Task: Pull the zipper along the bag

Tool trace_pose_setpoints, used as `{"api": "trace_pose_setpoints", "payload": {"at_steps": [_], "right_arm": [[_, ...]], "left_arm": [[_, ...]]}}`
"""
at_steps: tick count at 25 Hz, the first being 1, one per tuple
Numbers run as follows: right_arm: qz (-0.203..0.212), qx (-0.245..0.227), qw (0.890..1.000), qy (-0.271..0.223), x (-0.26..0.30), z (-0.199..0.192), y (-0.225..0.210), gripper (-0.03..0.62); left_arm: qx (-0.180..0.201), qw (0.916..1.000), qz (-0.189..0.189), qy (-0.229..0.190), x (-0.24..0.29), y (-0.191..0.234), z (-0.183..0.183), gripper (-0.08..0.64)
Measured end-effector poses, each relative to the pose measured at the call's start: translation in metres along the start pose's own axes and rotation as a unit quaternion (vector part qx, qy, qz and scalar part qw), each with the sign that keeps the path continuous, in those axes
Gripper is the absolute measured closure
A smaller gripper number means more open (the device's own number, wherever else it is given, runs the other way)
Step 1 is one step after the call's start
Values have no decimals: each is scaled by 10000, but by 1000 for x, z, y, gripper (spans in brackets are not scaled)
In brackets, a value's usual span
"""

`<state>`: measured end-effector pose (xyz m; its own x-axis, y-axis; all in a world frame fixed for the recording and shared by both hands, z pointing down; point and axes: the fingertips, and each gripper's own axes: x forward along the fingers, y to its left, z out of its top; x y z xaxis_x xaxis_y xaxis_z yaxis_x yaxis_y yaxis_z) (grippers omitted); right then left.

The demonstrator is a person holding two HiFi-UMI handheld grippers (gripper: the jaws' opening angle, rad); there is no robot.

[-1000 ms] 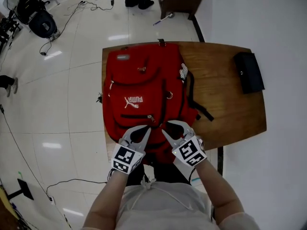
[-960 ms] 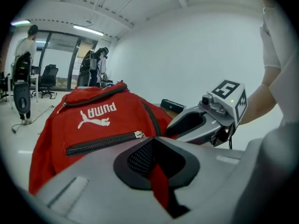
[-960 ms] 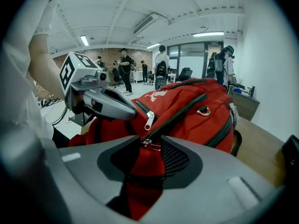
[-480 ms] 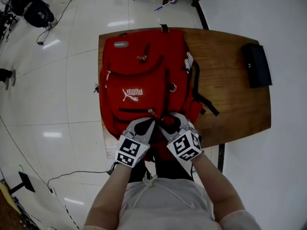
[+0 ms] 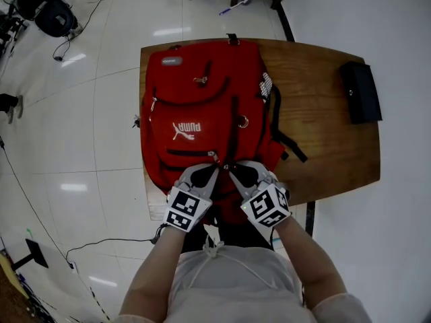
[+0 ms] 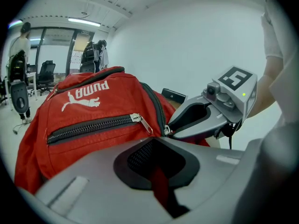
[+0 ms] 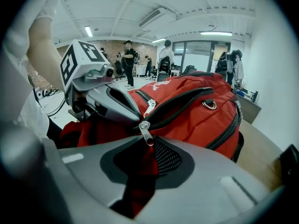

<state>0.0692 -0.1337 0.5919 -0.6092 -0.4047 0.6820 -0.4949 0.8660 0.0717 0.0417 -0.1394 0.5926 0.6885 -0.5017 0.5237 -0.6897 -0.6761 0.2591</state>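
The backpack [image 5: 202, 113] lay flat on the left part of the table [image 5: 330, 153], with its near end at the table's near edge, close to me. Its straps [image 5: 281, 138] trailed off its right side onto the tabletop, and a pouch [image 5: 360, 91] sat well apart at the far right. At the bag's near end my left gripper [image 5: 207, 173] pinched the fabric just left of the main zipper. The right gripper [image 5: 237, 173], just beside it, had its jaws closing with the zipper pull [image 7: 145, 133] between them.
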Motion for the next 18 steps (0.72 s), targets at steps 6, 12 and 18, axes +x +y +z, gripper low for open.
{"api": "trace_pose_setpoints", "payload": {"at_steps": [6,12,18], "right_arm": [[555,54,9984,-126,-19,7,7,535],[940,331,9950,-30,-25,8,9,538],[1101,140,9937,154,-30,9,-3,538]], "left_arm": [[-66,9999,-42,86,2,0,-1,557],[-62,9999,-69,56,2,0,-1,555],[-28,10000,-31,83,2,0,-3,555]]}}
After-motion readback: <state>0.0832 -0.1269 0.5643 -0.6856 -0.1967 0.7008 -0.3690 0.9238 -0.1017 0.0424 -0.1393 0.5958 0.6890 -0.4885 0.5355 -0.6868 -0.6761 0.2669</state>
